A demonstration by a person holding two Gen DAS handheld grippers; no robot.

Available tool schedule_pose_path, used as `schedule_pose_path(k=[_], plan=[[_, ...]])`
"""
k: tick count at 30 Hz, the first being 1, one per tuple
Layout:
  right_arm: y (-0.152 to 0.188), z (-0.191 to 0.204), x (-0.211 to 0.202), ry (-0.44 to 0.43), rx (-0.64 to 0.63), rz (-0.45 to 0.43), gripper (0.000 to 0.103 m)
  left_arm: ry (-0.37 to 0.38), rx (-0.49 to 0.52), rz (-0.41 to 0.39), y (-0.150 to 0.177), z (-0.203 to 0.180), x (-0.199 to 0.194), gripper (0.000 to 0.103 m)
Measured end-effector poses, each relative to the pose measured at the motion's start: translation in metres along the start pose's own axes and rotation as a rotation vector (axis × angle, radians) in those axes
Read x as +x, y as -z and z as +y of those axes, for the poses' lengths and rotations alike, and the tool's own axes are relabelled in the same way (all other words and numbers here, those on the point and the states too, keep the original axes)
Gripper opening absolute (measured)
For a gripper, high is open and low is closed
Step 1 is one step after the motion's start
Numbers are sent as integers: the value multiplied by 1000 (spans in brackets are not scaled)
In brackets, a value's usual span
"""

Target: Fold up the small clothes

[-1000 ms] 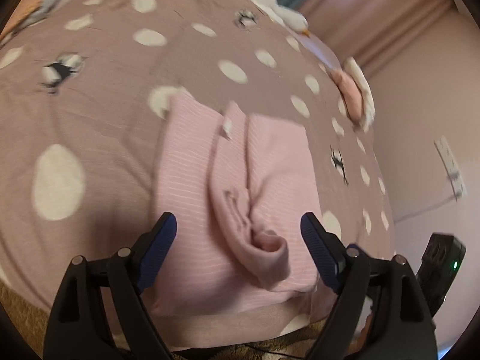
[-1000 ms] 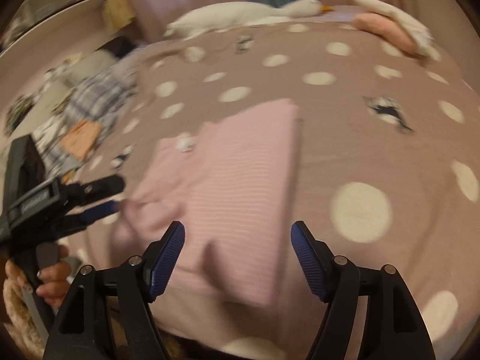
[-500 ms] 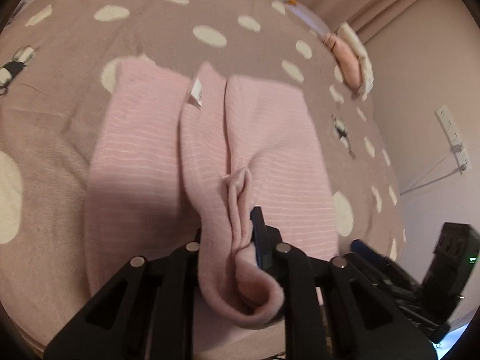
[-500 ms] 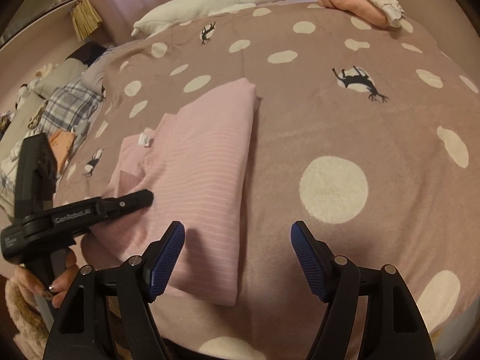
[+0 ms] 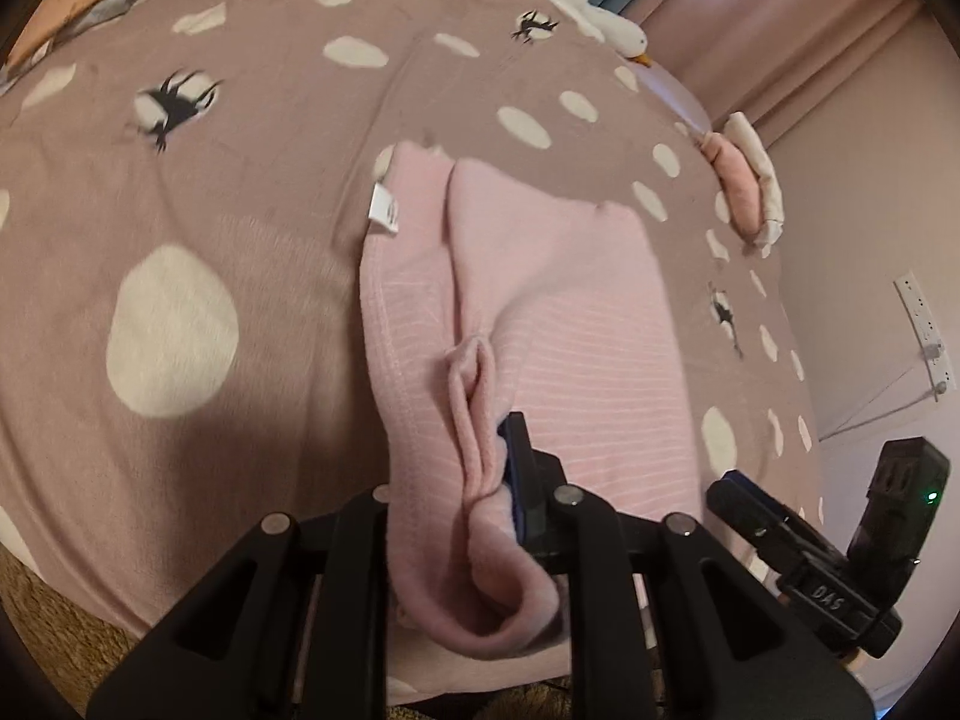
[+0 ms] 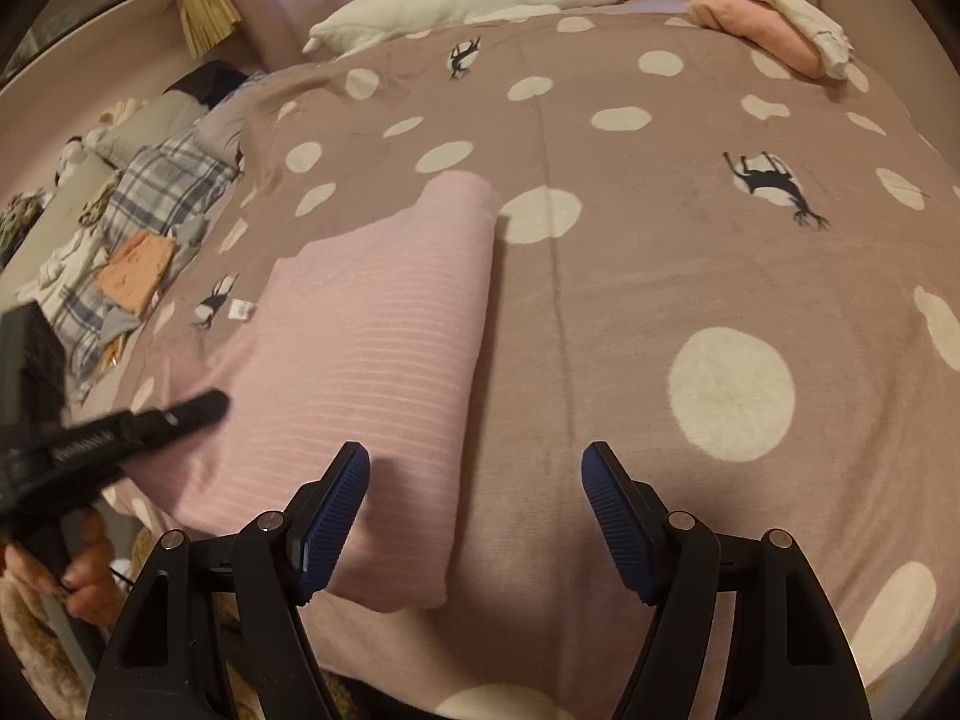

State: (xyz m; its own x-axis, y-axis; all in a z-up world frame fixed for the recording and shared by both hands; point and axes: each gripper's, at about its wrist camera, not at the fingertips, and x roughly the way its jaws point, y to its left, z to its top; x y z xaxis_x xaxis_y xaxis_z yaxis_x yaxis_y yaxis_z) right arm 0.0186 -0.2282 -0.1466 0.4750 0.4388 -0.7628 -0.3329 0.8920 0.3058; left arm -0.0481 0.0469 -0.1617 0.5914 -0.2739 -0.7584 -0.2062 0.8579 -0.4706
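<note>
The left gripper (image 5: pixel 480 480) is pinching a bunched fold of the pink striped garment (image 5: pixel 558 312) at lower centre of the left wrist view, though its jaws are easing open slightly with the fabric between them. The garment is lying partly folded on the polka-dot blanket (image 5: pixel 180 192), its white label (image 5: pixel 384 213) sticking out at its upper left edge. The right gripper (image 6: pixel 474 516) is hovering released at the bottom of the right wrist view, its jaws spread over the garment's near right corner and bare blanket. A plush goose (image 6: pixel 468 0) is lying along the top.
</note>
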Motion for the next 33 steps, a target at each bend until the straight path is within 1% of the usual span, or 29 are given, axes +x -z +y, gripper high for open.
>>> schedule_pose_path(k=[1,4,6,8,10,13,15,19,20,21,22,23,25,27,30,33], plan=[[-1,2,3,3,-5,7,73,-6,0,0,1,0,1,21],[-1,5,6,5,-13,21,73,-20,14,-1,0,-3,-1,22],[0,7,7,5,-16,24,73,-44,28,-2,1,-5,-1,29],[1,8,7,8,-17,26,73,-76,32,-7,3,-3,-1,44],[1,7,9,8,-16,30,73,-90,24,-11,6,2,0,49],[3,7,10,4,-12,39,73,-75,-9,1,6,8,0,52],[3,7,10,5,-15,38,73,-71,-12,9,3,8,-4,56],[-2,7,8,7,-22,20,73,-99,-3,-7,-3,8,-10,73],[-3,7,9,5,-17,19,75,-111,-12,-10,-5,10,-10,74],[-5,6,11,3,-10,22,78,-106,-25,-2,-7,12,-9,75],[-8,5,14,2,0,31,84,-89,-32,10,-8,13,-7,77],[-11,4,17,-5,5,36,86,-70,-37,24,-9,14,-4,81],[-17,4,24,-39,13,48,86,-34,-34,76,-11,15,6,82],[-22,4,33,-73,25,78,86,-21,-43,110,-13,15,13,82],[-28,4,50,-131,53,130,86,1,-42,115,-14,13,17,82],[-31,8,60,-146,51,144,86,23,-32,127,-16,10,20,80]])
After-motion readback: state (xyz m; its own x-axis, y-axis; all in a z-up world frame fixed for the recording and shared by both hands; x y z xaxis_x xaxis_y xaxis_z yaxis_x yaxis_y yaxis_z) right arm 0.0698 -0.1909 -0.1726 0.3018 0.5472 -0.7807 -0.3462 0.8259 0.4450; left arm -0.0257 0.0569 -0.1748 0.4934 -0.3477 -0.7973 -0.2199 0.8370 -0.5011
